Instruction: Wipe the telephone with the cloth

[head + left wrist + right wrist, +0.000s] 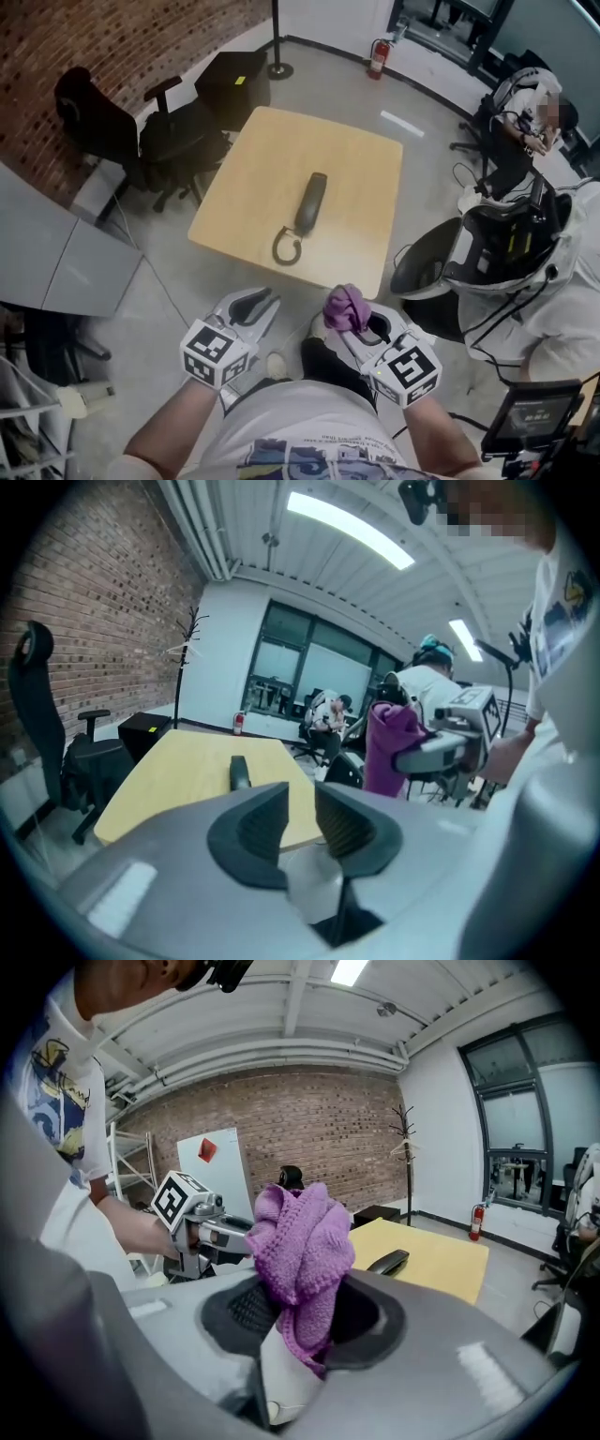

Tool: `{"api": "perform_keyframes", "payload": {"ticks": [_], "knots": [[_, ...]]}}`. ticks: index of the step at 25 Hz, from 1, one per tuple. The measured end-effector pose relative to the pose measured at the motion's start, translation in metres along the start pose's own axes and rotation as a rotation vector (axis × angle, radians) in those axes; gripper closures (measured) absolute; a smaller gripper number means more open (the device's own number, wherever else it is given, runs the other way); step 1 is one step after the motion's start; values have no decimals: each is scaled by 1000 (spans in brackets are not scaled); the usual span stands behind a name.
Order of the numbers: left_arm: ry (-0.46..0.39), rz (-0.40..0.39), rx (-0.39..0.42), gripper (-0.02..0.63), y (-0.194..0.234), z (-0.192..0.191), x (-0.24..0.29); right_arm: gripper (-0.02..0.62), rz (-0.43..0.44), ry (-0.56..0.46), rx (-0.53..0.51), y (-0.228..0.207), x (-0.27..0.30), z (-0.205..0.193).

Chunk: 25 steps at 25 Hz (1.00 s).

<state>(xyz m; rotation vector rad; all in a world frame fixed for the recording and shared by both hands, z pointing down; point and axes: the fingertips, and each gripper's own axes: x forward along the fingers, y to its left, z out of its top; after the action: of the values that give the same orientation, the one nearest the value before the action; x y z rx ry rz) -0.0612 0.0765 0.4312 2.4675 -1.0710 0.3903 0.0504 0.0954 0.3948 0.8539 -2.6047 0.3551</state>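
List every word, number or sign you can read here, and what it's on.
No text is legible.
T-shirt: small print line, too blurred.
Fire extinguisher: label too small.
Small screen: display too small.
Marker cubes: square patterns, no letters.

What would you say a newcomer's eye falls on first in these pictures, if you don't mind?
Probably the bright purple cloth, bunched between the jaws of the right hand-held gripper low in the head view. Next comes the dark telephone handset with its coiled cord, lying alone near the middle of the light wooden table ahead. The left hand-held gripper is empty, its jaws slightly apart.
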Motion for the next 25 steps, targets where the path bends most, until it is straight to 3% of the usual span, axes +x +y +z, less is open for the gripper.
{"api": "perform_keyframes", "payload": {"ticks": [9,16,22,25], "knots": [[96,131,-22,456,59,12,103,474,4,-16,-49,-100,31,17],[192,153,-28,417,123,-2,170,474,-34,25,-17,-122,67,20],[263,187,-57,379,160,-20,218,474,-78,64,23,-135,71,13],[298,166,-76,352,162,-24,239,474,-92,90,40,-138,77,10]]}}
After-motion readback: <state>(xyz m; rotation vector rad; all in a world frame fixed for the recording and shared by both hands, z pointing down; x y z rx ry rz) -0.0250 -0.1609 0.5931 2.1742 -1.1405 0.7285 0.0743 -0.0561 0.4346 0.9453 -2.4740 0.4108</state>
